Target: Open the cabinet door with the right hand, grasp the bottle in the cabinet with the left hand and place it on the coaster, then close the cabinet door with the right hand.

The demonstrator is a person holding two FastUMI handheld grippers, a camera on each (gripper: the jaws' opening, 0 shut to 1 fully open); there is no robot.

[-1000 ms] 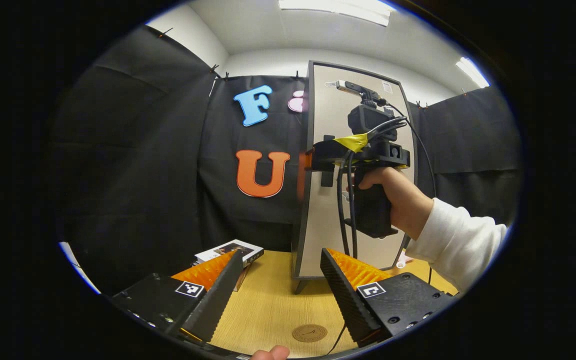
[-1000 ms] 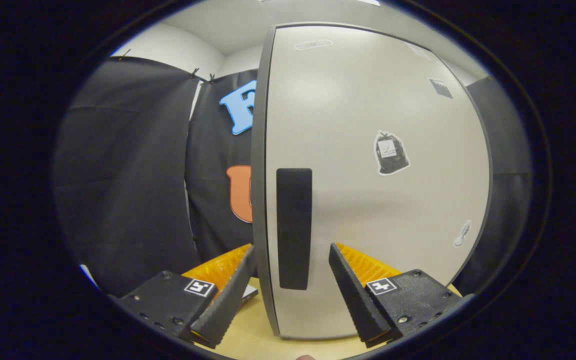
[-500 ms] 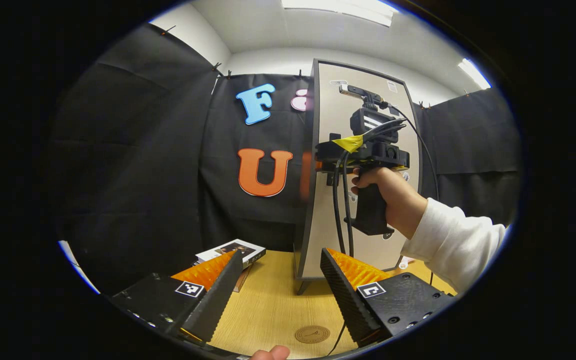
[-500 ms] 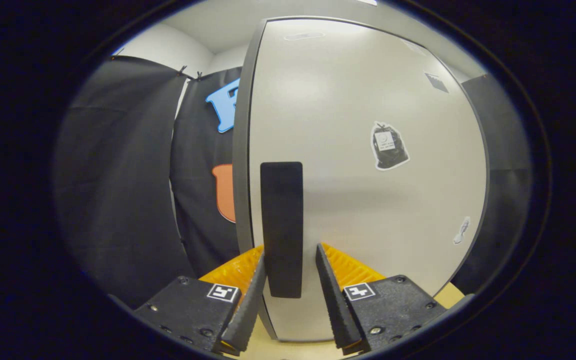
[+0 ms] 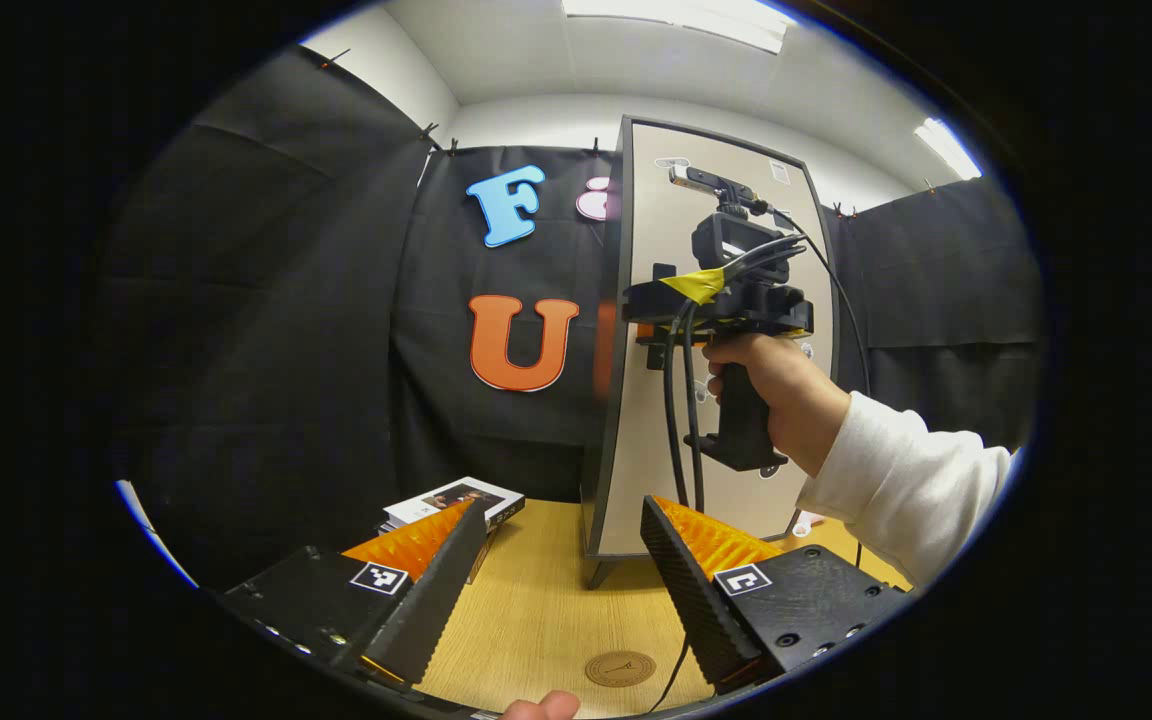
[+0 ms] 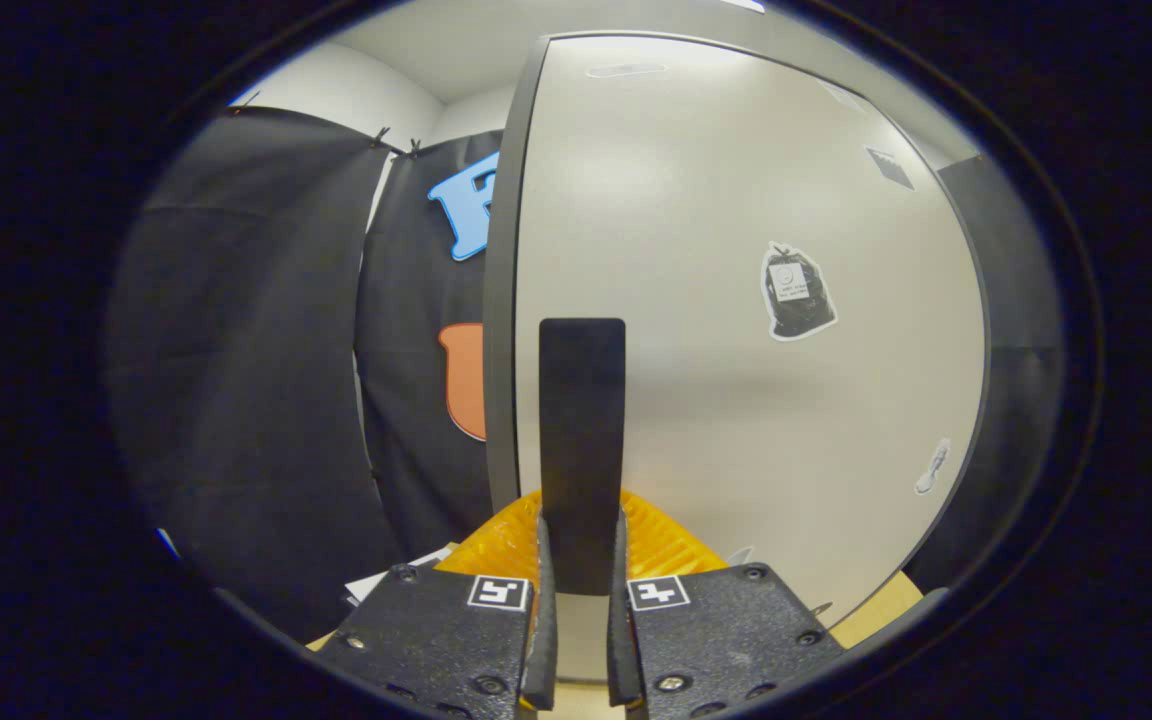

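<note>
A tall pale cabinet door [image 6: 736,330] with a dark frame stands closed; its black vertical handle [image 6: 581,430] runs down near the left edge. My right gripper [image 6: 581,560] is shut on the lower end of that handle, one finger on each side. In the left gripper view the cabinet [image 5: 656,480] stands on the wooden table [image 5: 546,610], and a hand in a white sleeve [image 5: 786,400] holds the right gripper [image 5: 644,325] at the door's left edge. My left gripper [image 5: 561,560] hangs open over the table. A round brown coaster [image 5: 620,668] lies between its fingers. The bottle is hidden.
A stack of books [image 5: 451,500] lies on the table at the left of the cabinet, partly behind my left finger. Black cables [image 5: 681,420] hang from the right gripper down toward the table. Black cloth walls close in the back and both sides.
My right gripper has moved in on the door handle and its fingers have closed from wide apart onto it. The left gripper has stayed in place, open.
</note>
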